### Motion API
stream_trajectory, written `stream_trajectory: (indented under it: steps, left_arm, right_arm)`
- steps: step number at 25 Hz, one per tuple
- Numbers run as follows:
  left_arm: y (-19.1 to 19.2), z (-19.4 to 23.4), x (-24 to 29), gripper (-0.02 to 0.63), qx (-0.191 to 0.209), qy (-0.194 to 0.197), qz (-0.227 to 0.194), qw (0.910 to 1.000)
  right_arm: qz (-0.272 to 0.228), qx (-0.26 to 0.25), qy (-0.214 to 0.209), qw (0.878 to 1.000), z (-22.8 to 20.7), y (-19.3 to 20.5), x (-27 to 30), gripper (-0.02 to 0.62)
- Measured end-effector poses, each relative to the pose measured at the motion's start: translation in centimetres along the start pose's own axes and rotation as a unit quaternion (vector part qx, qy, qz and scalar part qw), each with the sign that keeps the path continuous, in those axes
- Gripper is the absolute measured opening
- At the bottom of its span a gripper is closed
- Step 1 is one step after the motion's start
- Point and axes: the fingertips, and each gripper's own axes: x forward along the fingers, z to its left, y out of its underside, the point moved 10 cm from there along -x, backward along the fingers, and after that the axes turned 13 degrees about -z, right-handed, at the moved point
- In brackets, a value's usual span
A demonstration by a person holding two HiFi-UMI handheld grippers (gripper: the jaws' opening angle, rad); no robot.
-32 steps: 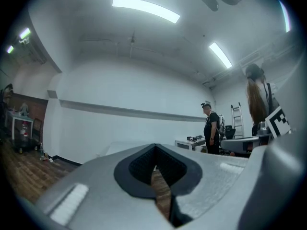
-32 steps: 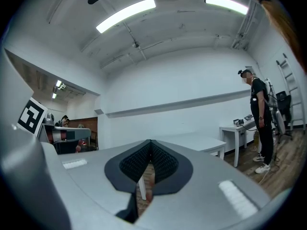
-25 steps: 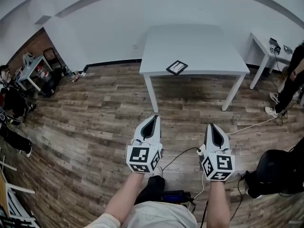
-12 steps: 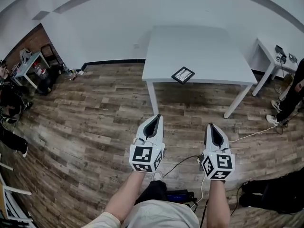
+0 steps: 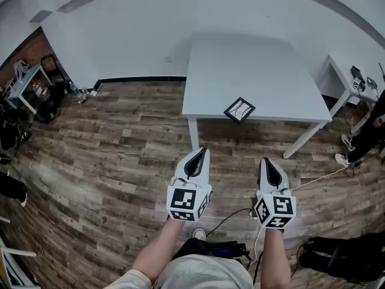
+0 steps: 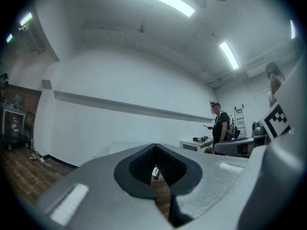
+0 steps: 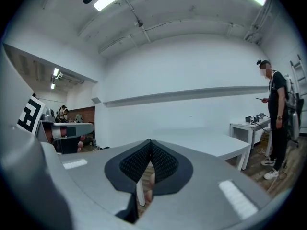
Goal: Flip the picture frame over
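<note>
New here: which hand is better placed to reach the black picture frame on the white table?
Probably right: the black picture frame on the white table lies nearer the right tool than the left tool; both are shut, far off.

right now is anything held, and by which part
Nothing: left gripper and right gripper are shut, empty; the picture frame lies on the table.

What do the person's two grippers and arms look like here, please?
The left tongs and right tongs are matching pale grey shells tapering to a point, lined with black ribbed pads. Each carries a white cube printed with black square markers at its rear. The forearms are uncovered; the person wears a light-coloured top.
</note>
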Motion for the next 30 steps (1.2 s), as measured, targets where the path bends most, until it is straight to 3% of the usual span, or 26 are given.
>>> stream_trajectory:
  steps: [11,19,30]
  left_arm:
    - [2.2,3.9,6.2,0.000,-0.016,0.013,0.008,0.9998]
    - [5.0,4.3,13.3,0.000,-0.001,0.014,0.016,0.9998]
    - [9.9,3.5,22.5,0.000,0.011,0.000,-0.004,0.9999]
  right_arm:
    - [0.012,0.000,0.007,1.000,-0.2,1.0,6.7,0.026]
    - [0.024,0.023,0.002,0.999,-5.0,3.7,13.4,0.026]
    - [0.061,0.070,-0.032,0.995,-11.3,8.3,21.4,0.026]
